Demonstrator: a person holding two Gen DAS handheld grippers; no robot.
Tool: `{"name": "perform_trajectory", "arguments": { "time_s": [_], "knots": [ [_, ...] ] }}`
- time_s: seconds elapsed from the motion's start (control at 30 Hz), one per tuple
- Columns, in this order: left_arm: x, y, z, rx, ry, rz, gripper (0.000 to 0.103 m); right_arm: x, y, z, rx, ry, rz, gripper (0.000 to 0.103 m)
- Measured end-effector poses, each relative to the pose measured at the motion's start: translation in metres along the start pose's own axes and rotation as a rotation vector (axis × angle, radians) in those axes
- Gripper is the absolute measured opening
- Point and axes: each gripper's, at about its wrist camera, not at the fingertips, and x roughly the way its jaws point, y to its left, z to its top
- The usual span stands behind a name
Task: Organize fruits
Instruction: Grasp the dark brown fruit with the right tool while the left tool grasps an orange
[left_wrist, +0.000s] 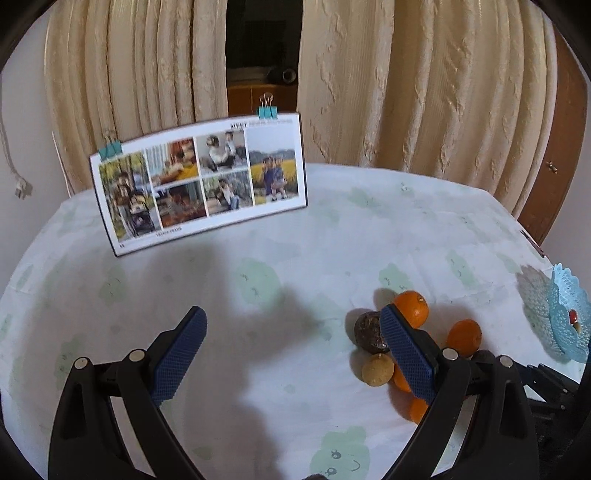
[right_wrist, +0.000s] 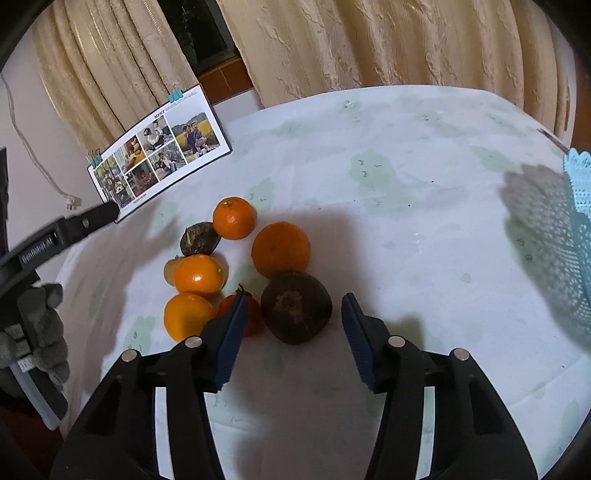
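On the desk (right_wrist: 424, 229), covered by a pale cloth printed with faint green patches, a photo card (right_wrist: 159, 162) is propped upright at far left, held by teal binder clips, before cream curtains (right_wrist: 351, 44). Near it, the left tongs (left_wrist: 291, 325) are seen spread wide with nothing between their blue, ribbed pads; their right finger overlaps the fruit cluster in the left wrist view. Mid-desk, the fruits are grouped touching one another: round orange tangerines (right_wrist: 234, 218), a small dark wrinkled fruit (right_wrist: 199, 238), a small red fruit (right_wrist: 243, 314) and a large dark brown round fruit (right_wrist: 295, 306). The right tongs (right_wrist: 291, 308) are set partly closed astride the large dark fruit, pads not pressing it. At far right, a light blue lace-patterned basket (right_wrist: 580, 206) stands well apart; in the left wrist view something small and red is glimpsed in it.
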Motion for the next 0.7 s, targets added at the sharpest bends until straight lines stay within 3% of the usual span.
{"name": "perform_trajectory", "arguments": {
  "time_s": [0.13, 0.47, 0.7],
  "knots": [
    [0.010, -0.001, -0.003, -0.008, 0.038, -0.034, 0.094, 0.002, -0.006, 0.002, 0.031, 0.009, 0.034, 0.042],
    [0.024, -0.009, -0.007, 0.005, 0.086, -0.068, 0.094, -0.004, -0.008, 0.000, 0.046, -0.002, 0.036, 0.042],
    [0.031, -0.033, 0.000, 0.066, 0.088, -0.109, 0.094, -0.030, -0.018, 0.001, 0.078, -0.073, 0.026, 0.042]
  ]
}}
